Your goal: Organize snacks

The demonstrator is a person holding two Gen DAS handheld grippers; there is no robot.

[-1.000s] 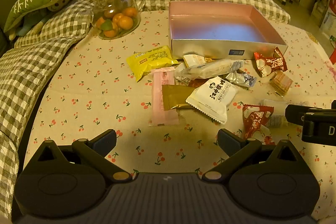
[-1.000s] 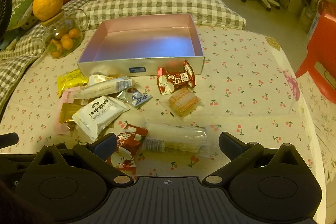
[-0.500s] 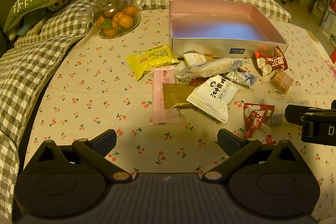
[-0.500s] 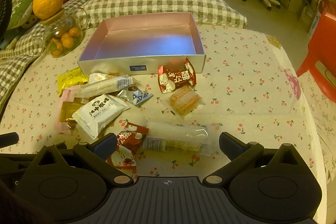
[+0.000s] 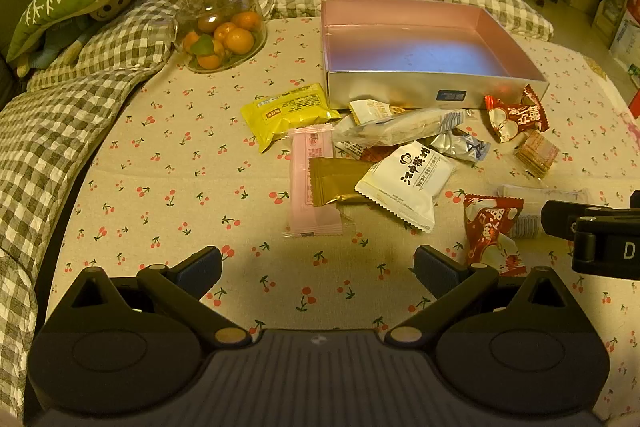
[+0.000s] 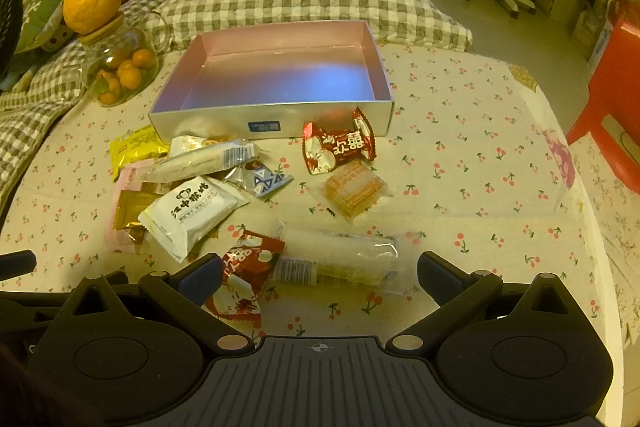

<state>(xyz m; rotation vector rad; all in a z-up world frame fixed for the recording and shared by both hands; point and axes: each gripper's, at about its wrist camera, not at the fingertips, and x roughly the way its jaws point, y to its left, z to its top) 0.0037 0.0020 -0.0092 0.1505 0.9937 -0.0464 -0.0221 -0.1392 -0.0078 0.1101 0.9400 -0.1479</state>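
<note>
Right wrist view: silver box (image 6: 276,115) sits lower in frame than before.
Right tongs (image 6: 320,273): spread, empty.
Left tongs (image 5: 318,265): spread, unchanged.

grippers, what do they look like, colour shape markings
Both the left gripper and the right gripper are matte black, each with two angled fingers tipped by dark blue pads, brass-coloured pivot pins, round side discs and a ribbed centre plate. Seen from the left wrist camera, the right gripper's side carries a white letter D.
</note>
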